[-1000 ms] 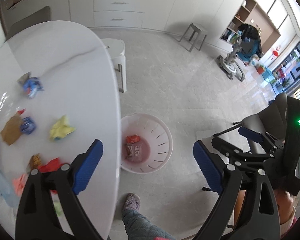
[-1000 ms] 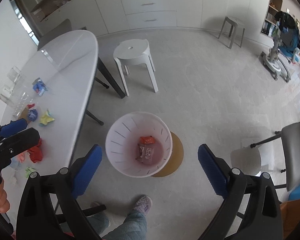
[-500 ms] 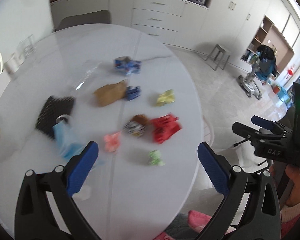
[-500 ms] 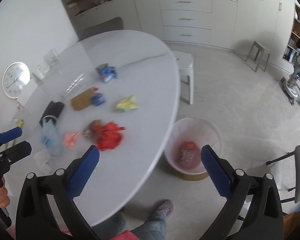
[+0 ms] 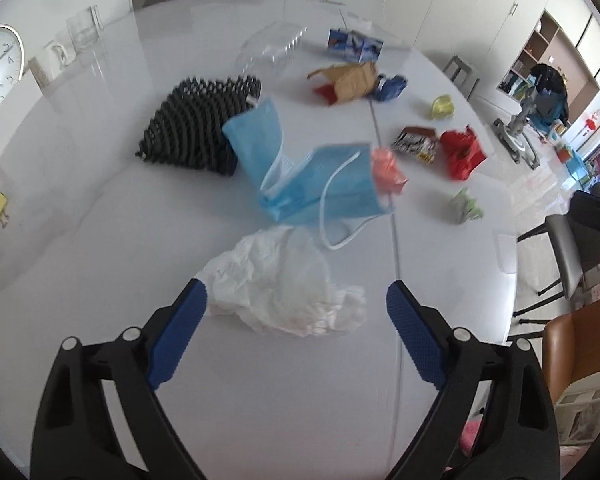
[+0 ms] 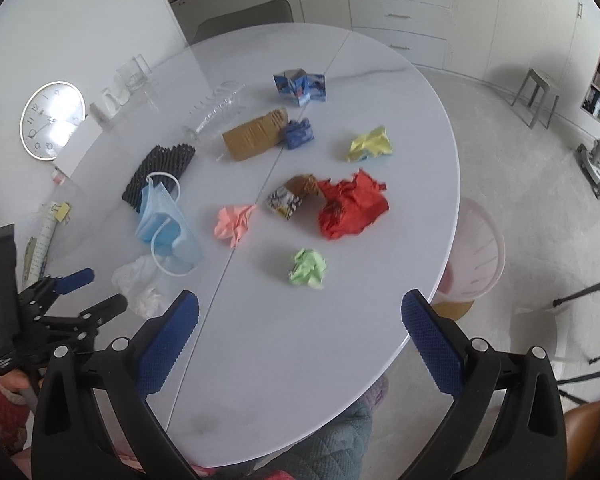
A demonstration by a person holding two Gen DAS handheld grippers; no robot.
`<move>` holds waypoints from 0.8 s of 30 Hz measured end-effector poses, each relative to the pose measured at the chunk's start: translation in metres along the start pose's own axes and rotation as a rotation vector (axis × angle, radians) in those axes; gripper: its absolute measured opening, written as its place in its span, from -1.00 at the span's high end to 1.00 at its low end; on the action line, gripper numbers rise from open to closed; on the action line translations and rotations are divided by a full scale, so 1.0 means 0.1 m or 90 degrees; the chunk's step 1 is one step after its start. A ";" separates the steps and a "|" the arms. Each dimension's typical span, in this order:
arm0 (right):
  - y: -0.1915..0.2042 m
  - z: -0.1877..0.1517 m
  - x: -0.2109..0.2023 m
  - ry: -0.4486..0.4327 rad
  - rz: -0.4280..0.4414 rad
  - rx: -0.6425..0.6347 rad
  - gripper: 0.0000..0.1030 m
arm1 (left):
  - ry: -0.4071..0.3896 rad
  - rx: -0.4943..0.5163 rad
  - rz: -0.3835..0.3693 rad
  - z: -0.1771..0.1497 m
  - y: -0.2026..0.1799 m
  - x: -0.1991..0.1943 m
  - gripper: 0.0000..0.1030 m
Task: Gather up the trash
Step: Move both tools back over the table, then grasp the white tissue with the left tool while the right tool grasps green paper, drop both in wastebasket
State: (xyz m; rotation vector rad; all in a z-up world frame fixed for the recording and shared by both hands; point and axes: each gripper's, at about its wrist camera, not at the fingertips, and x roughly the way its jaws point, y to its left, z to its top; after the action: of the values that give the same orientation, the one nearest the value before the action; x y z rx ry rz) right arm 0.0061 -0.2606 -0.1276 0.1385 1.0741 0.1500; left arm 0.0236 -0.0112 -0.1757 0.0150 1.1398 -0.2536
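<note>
My left gripper point(image 5: 296, 304) is open and empty, its blue pads either side of a crumpled white plastic wrap point(image 5: 284, 286) on the white oval table point(image 5: 100, 240). Beyond it lie blue face masks point(image 5: 300, 176), a pink wad point(image 5: 386, 168), a green wad point(image 5: 464, 206), red crumpled paper point(image 5: 462, 152) and a snack wrapper point(image 5: 416, 144). My right gripper point(image 6: 300, 312) is open and empty above the table's near edge, short of the green wad point(image 6: 308, 268). The left gripper point(image 6: 88, 292) shows at the left by the white wrap point(image 6: 140, 284).
A pink-white waste basket point(image 6: 480, 248) stands on the floor under the table's right edge. Also on the table are a black mesh pad point(image 5: 198, 120), a brown paper bag point(image 6: 254, 140), a yellow wad point(image 6: 370, 144), a blue carton point(image 6: 300, 86) and clear glasses point(image 6: 134, 72). Chairs point(image 5: 568, 256) stand at the right.
Both grippers swung away from the waste basket to the table. The left one came down close to the white plastic wrap. Both stayed open.
</note>
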 end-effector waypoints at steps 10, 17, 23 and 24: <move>0.03 -0.18 0.07 0.017 -0.024 0.035 -0.95 | 0.046 0.032 0.002 -0.02 0.03 0.48 -0.30; -0.02 -0.11 0.31 0.020 -0.019 0.027 -0.95 | 0.056 0.014 -0.010 -0.02 0.02 0.44 0.59; -0.09 0.04 0.81 0.042 -0.019 0.040 -0.68 | 0.035 0.010 -0.017 -0.13 -0.01 0.11 0.62; -0.10 0.05 0.87 0.046 -0.023 0.040 -0.61 | 0.027 0.014 -0.019 -0.14 -0.03 0.01 0.62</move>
State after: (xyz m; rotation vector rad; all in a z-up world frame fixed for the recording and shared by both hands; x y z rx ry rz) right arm 0.0520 -0.2546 -0.2021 0.1710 1.1529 0.0900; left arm 0.0106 -0.0128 -0.1826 0.0227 1.1808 -0.2930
